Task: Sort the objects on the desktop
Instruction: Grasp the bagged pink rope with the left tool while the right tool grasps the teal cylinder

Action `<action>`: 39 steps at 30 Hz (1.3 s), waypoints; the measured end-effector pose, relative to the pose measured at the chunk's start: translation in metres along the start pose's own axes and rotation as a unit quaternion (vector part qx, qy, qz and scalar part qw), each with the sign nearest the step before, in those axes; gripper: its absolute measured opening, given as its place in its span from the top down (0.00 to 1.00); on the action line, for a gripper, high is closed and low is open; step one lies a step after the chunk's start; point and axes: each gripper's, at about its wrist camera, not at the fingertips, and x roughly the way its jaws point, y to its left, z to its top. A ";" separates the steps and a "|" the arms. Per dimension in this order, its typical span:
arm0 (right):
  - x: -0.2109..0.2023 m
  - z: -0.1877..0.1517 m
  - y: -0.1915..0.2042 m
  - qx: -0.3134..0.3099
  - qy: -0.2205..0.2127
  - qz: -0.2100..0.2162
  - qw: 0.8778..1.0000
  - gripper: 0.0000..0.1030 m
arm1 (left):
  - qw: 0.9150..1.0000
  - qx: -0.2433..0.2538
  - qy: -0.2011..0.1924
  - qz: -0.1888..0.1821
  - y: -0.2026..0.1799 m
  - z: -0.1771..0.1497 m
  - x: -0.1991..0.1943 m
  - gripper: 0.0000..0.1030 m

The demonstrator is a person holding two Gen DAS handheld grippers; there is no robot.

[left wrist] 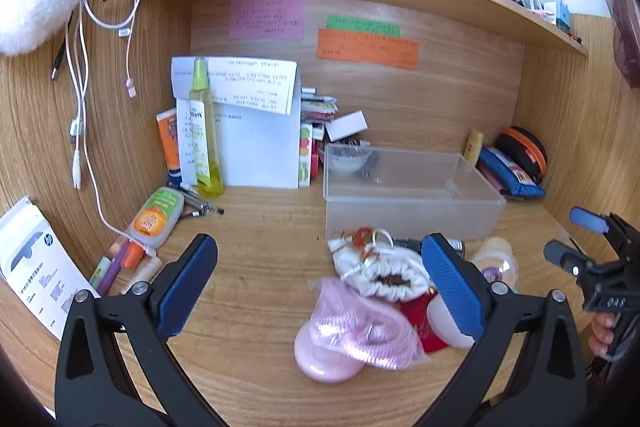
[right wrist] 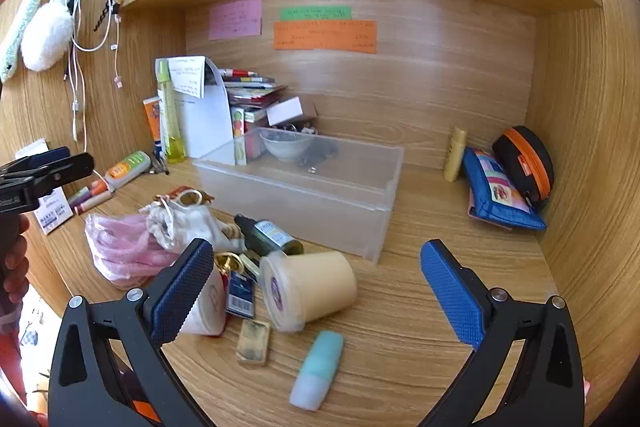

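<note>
Wooden desk (right wrist: 440,307) clutter lies before a clear plastic bin (right wrist: 304,187); both the left gripper (left wrist: 320,279) and right gripper (right wrist: 316,287) gape wide, empty. Best straddle the cream lidded tub (right wrist: 312,287) squarely before closing.

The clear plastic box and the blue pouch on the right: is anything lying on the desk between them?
No. In the right wrist view, bare wood separates the clear plastic box from the blue pouch.
</note>
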 end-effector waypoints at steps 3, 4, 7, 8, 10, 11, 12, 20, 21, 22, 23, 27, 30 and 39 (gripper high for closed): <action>0.005 -0.007 -0.007 0.003 0.019 -0.006 1.000 0.00 | 1.000 0.009 0.020 -0.005 -0.001 -0.007 0.002 0.00; 0.007 -0.008 -0.009 0.005 0.026 -0.006 1.000 0.00 | 1.000 0.013 0.023 -0.006 -0.002 -0.010 0.003 0.00; 0.014 -0.016 -0.018 0.013 0.051 -0.003 0.999 0.00 | 0.999 0.028 0.035 -0.005 -0.008 -0.019 0.004 0.00; 0.016 -0.019 -0.020 0.016 0.058 0.000 0.998 0.00 | 0.999 0.031 0.038 -0.007 -0.010 -0.022 0.005 0.00; 0.018 -0.024 -0.023 0.019 0.069 0.000 0.997 0.00 | 0.998 0.036 0.048 -0.010 -0.014 -0.026 0.007 0.00; 0.019 -0.026 -0.024 0.019 0.073 0.000 0.997 0.00 | 0.998 0.039 0.052 -0.010 -0.016 -0.029 0.007 0.00; 0.019 -0.028 -0.024 0.017 0.076 -0.001 0.997 0.00 | 0.998 0.041 0.054 -0.010 -0.018 -0.031 0.008 0.00; 0.022 -0.048 -0.012 -0.002 0.099 0.011 0.995 0.00 | 0.995 0.048 0.085 -0.030 -0.027 -0.053 0.016 0.00; 0.023 -0.050 -0.010 -0.004 0.103 0.013 0.995 0.00 | 0.994 0.051 0.089 -0.030 -0.029 -0.055 0.018 0.00; 0.025 -0.051 -0.008 -0.005 0.106 0.016 0.994 0.00 | 0.994 0.054 0.092 -0.030 -0.031 -0.057 0.021 0.00; 0.026 -0.053 -0.006 -0.007 0.108 0.018 0.994 0.00 | 0.994 0.057 0.095 -0.028 -0.033 -0.059 0.024 0.00; 0.032 -0.061 -0.001 -0.017 0.115 0.016 0.993 0.01 | 0.992 0.065 0.104 -0.016 -0.037 -0.062 0.035 0.00; 0.037 -0.064 -0.002 -0.024 0.120 0.016 0.992 0.06 | 0.992 0.069 0.106 -0.008 -0.036 -0.063 0.042 0.00; 0.049 -0.071 -0.017 0.000 0.144 0.023 0.989 0.34 | 0.994 0.059 0.085 0.026 -0.031 -0.057 0.059 0.00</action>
